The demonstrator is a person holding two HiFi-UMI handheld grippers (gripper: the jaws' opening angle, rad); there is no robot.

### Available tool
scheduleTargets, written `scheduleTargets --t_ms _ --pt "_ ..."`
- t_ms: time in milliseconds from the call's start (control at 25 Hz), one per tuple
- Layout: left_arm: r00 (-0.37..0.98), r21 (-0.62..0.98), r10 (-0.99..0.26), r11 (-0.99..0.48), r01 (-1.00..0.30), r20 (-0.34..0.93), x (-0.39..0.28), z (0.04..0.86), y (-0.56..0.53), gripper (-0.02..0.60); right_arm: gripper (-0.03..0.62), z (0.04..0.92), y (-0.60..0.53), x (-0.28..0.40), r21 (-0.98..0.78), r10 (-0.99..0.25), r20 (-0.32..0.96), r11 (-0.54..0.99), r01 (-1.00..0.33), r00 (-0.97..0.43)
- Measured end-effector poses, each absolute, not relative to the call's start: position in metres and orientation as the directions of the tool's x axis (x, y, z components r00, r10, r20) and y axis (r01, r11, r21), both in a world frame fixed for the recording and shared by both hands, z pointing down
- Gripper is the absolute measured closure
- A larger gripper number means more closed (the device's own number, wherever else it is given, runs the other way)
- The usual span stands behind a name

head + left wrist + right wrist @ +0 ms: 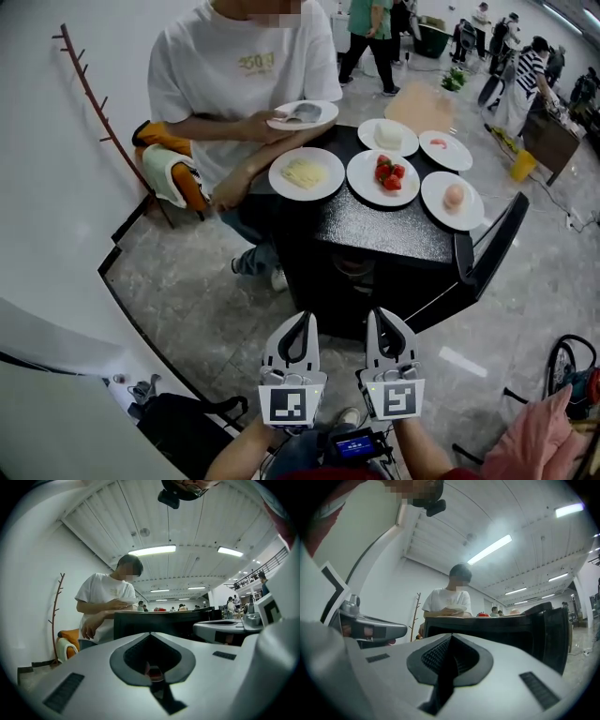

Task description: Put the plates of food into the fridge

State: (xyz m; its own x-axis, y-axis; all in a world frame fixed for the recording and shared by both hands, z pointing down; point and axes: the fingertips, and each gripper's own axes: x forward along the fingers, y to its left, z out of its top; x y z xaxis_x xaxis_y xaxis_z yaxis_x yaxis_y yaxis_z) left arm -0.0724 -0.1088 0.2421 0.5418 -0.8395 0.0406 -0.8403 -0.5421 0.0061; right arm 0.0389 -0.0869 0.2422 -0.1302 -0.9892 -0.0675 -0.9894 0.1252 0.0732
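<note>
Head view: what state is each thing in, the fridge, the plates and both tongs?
Fridge: door swung open.
Noodle plate: on the fridge top, not inside.
Strawberry plate: same.
Egg plate: same.
White-block plate: same.
Pink-food plate: same.
Sixth plate: held by the seated person.
Left tongs: shut, empty.
Right tongs: shut, empty.

Six round white ceramic plates are showing. Five are sitting on one black cabinet top (pixel 375 230): one noodle plate (pixel 330 184), one strawberry plate (pixel 366 193), one egg plate (pixel 466 217), one white-block plate (pixel 406 146) and one pink-morsel plate (pixel 456 158). One seated person (pixel 234 75) is holding the sixth plate (pixel 324 111). Two grey two-jaw tools are hovering: the left gripper (pixel 302 321) and the right gripper (pixel 385 317).
</note>
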Motion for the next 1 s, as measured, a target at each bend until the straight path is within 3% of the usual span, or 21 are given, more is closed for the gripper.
scheduleTargets --t_ms 560,1000 --pt "0.549 -0.045 -0.835 -0.548 -0.835 -0.027 -0.071 0.194 -0.086 0.575 0.583 0.19 -0.058 0.041 0.08 -0.981 -0.112 0.147 -0.986 -0.156" --pt "0.583 -0.026 -0.812 -0.583 -0.812 -0.007 -0.067 0.188 -0.06 0.575 0.583 0.18 -0.035 0.029 0.089 -0.981 -0.069 0.173 -0.981 -0.18"
